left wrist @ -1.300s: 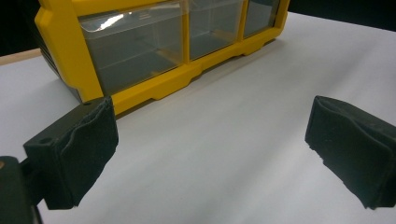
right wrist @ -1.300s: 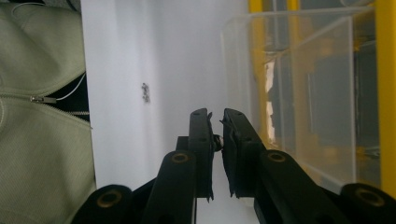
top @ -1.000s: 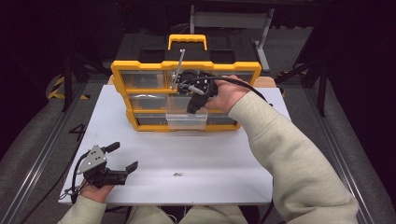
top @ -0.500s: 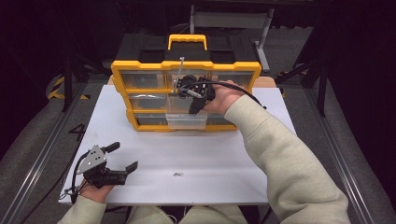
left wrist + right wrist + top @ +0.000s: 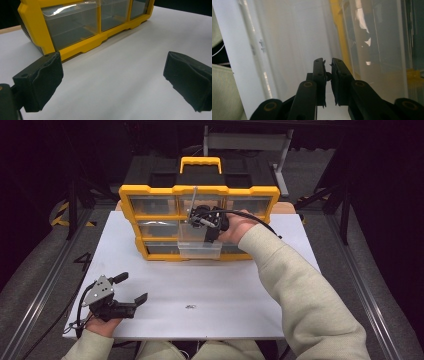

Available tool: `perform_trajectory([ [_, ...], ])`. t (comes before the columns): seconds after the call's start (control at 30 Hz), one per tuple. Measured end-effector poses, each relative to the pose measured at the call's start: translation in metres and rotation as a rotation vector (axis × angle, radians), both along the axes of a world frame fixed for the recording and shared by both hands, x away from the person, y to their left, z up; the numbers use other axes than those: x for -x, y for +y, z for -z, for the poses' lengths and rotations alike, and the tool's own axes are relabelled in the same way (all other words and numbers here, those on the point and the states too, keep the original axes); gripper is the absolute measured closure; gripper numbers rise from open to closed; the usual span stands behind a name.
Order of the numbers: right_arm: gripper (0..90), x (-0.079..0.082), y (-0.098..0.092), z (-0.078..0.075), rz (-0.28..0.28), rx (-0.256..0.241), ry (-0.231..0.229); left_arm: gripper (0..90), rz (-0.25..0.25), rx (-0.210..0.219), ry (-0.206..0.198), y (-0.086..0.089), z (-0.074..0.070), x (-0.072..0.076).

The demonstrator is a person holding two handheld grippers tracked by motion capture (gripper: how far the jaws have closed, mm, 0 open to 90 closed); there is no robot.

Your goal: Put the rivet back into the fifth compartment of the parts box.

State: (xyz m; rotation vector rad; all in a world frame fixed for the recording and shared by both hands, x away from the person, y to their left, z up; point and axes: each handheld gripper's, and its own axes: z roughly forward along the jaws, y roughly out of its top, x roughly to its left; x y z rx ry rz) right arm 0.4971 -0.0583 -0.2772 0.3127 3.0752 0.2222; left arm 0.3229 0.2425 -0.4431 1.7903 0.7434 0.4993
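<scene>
A yellow organizer (image 5: 150, 195) with clear drawers stands at the back of the white table (image 5: 280, 285). Its lower middle drawer (image 5: 200, 251) is pulled out. My right gripper (image 5: 209, 236) points down into that drawer. In the right gripper view its jaws (image 5: 327, 61) stand almost together inside the clear walls, with a small dark piece pinched between them. My left gripper (image 5: 134, 287) rests open at the table's front left. In the left gripper view its pads (image 5: 40, 80) are wide apart, facing the organizer (image 5: 75, 48), with nothing between them.
A tiny dark item (image 5: 190, 307) lies on the table near the front middle. The organizer has a yellow carry handle (image 5: 200, 162) on top. A cable (image 5: 250, 215) trails from the right gripper over the sleeve. Dark floor and metal stands surround the table.
My right gripper has shifted slightly left and lower over the pulled-out drawer. The left gripper has stayed where it was.
</scene>
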Motion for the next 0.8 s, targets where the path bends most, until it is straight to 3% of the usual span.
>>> perform_trajectory([
  [0.17, 81.1, -0.005, -0.001, 0.003, 0.012, -0.004, 0.015, 3.4, 0.001, 0.001, 0.001, 0.0, 0.0, 0.0],
  [0.27, 77.4, -0.005, -0.002, 0.003, 0.009, -0.003, 0.012, 3.4, 0.002, 0.0, 0.003, 0.0, 0.0, 0.0],
  [0.33, 70.3, -0.004, -0.002, 0.001, 0.013, -0.002, -0.007, 3.4, 0.002, 0.0, 0.003, 0.0, 0.0, 0.0],
  [0.47, 67.6, -0.002, -0.004, -0.003, 0.016, -0.022, -0.009, 3.4, 0.002, -0.001, 0.005, 0.0, 0.0, 0.0],
  [0.7, 61.1, 0.008, -0.01, -0.03, 0.01, -0.062, -0.059, 3.4, 0.0, -0.002, 0.009, -0.001, 0.001, -0.001],
  [0.8, 55.7, 0.021, -0.011, -0.047, -0.01, -0.069, -0.119, 3.4, 0.001, -0.002, 0.011, -0.001, 0.001, -0.001],
])
